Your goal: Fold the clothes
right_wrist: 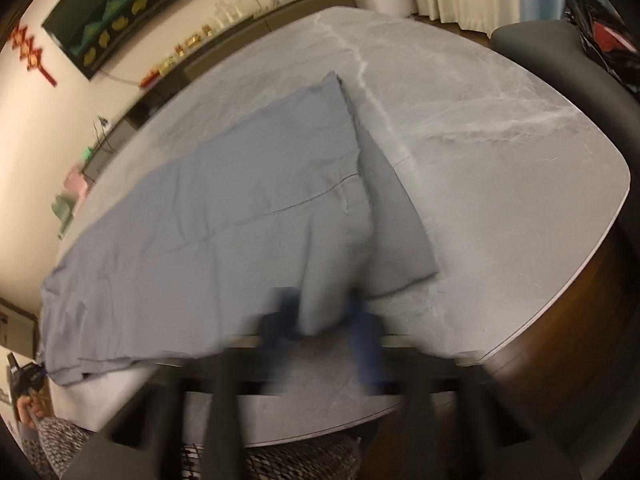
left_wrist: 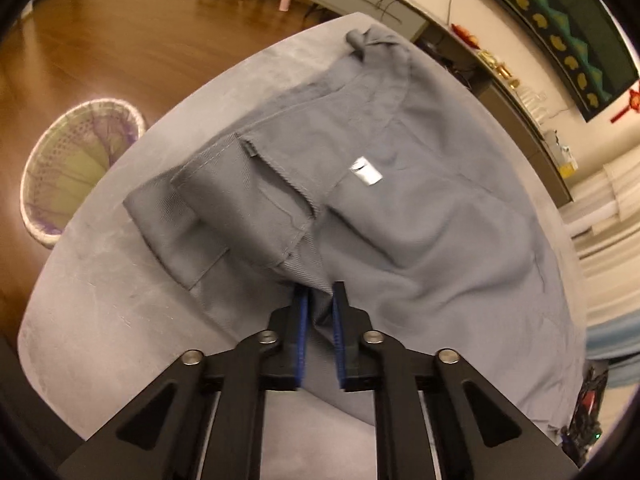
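The gray pants (left_wrist: pixel 400 208) are lying spread on the gray tabletop (left_wrist: pixel 120 300). The left hand-held gripper (left_wrist: pixel 320 304) is pinching their near edge. The right hand-held gripper (right_wrist: pixel 324 316), blurry, is squeezing a fold of cloth.

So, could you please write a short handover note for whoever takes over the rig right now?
Left gripper: shut on the near edge of the grey trousers, at the waistband end with the pockets and white label.
Right gripper: view blurred, but its fingers are closed on a fold of the same trousers near the leg end.
Trousers lie spread lengthwise on the grey table, one leg over the other.
Done: garment laid out, both edges gripped.
Left: probably lift and fold the trousers over, then smooth them. A laundry basket stands on the floor beside the table.
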Tool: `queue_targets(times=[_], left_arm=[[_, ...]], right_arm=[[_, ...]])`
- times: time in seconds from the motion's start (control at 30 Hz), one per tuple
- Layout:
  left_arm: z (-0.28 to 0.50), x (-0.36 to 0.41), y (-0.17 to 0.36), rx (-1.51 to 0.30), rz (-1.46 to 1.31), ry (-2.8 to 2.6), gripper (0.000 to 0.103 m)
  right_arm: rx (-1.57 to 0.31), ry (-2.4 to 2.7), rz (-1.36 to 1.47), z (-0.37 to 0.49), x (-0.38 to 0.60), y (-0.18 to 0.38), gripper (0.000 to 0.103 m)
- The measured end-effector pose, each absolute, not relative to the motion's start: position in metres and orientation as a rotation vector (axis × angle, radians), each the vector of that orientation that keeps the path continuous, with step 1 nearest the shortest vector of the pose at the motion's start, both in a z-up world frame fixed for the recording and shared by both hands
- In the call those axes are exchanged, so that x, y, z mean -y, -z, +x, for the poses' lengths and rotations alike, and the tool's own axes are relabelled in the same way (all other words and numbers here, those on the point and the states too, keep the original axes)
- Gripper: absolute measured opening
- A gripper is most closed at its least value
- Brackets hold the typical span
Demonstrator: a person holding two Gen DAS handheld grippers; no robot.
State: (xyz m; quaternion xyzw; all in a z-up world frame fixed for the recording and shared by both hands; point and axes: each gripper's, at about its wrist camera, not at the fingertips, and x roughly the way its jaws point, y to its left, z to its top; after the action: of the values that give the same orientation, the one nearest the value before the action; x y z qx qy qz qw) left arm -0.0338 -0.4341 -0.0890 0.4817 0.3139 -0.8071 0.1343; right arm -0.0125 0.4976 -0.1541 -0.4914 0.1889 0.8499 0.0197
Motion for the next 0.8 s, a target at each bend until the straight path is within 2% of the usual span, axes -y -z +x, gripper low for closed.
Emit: queue_targets(times=[0.1,0.33,0.43,0.6,0.67,0.7,0.73,0.77,0.8], left_arm=[[-0.030,0.435,0.088,-0.918,1.377,2.351,0.007],[-0.018,0.436,0.070,-0.895,1.291,2.404,0.004],[-0.017,0.436,0.093,-0.852,1.385,2.350,0.004],[-0.016,0.432,0.092,-0.782,1.398,2.376,0.009],[-0.012,0.432,0.088,-0.757,1.406,2.373,0.023],[-0.006,0.433,0.085,-0.767,1.389,2.367,0.035],[0.000,0.437,0.079,-0.783,1.363,2.363,0.050],[0.008,0.439,0.073,-0.807,1.323,2.355,0.054],[0.016,0.441,0.066,-0.829,1.284,2.347,0.056]], right_arm=[[-0.524,-2.654,-1.462,-0.018,-0.495,0.139,0.009],[-0.327,-2.771,-1.214,-0.024,-0.482,0.075,0.007],[-0.336,-2.692,-1.334,-0.040,-0.495,0.101,0.007],[-0.394,-2.606,-1.411,-0.045,-0.503,0.142,0.008],[-0.428,-2.602,-1.398,-0.038,-0.505,0.143,0.009],[-0.438,-2.601,-1.392,-0.035,-0.508,0.143,0.016],[-0.444,-2.596,-1.374,-0.030,-0.511,0.142,0.028],[-0.450,-2.591,-1.354,-0.026,-0.513,0.141,0.036],[-0.458,-2.582,-1.327,-0.021,-0.517,0.139,0.052]])
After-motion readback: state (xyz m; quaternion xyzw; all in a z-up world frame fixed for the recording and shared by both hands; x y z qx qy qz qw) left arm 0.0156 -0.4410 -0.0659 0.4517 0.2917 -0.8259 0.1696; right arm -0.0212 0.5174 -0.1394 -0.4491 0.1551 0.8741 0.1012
